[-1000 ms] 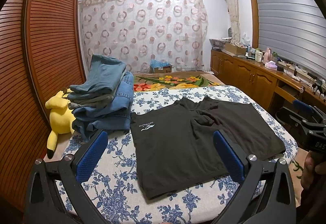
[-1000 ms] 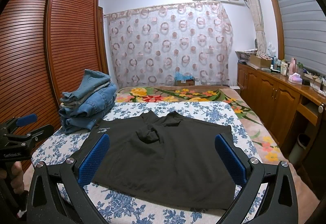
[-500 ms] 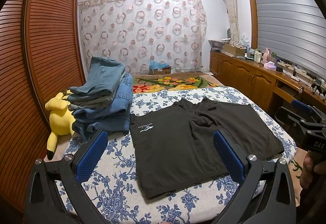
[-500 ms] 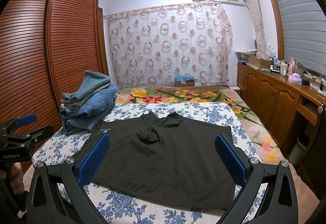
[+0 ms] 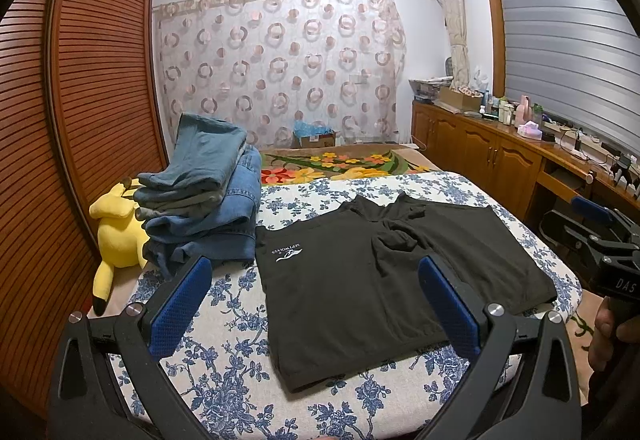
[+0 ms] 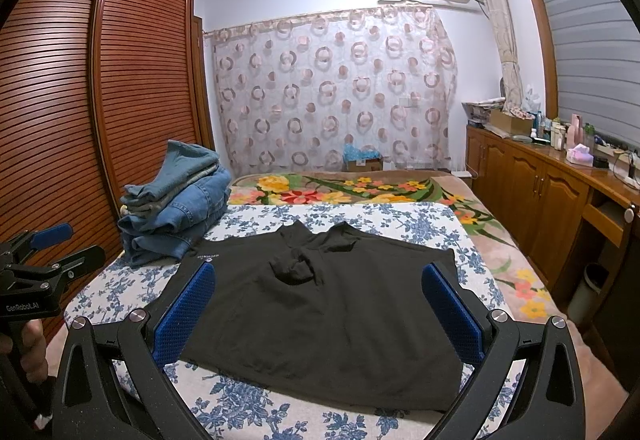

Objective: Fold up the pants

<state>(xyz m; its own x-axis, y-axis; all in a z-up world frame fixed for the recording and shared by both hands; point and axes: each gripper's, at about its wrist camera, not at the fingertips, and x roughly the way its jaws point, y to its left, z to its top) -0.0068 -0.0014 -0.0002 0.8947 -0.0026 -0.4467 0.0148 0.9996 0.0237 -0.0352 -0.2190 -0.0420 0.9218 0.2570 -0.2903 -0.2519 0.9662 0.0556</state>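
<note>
A pair of black shorts (image 5: pixel 384 280) lies spread flat on the blue-flowered sheet (image 5: pixel 224 372), waistband towards me, a white logo on its left leg. It also shows in the right wrist view (image 6: pixel 332 316). My left gripper (image 5: pixel 316 304) is open and empty, held above the near left part of the shorts. My right gripper (image 6: pixel 320 312) is open and empty, held above the near right part. Each gripper shows at the edge of the other's view: the right one (image 5: pixel 592 236), the left one (image 6: pixel 44 260).
A stack of folded jeans (image 5: pixel 204 199) sits on the bed left of the shorts. A yellow plush toy (image 5: pixel 116 232) lies by the wooden wardrobe (image 5: pixel 80 119). A wooden cabinet (image 6: pixel 540 207) with bottles runs along the right wall. A flowered blanket (image 6: pixel 340 191) covers the far bed.
Both grippers have drifted slightly; the views are almost the same. The shorts have not moved and both grippers stay open.
</note>
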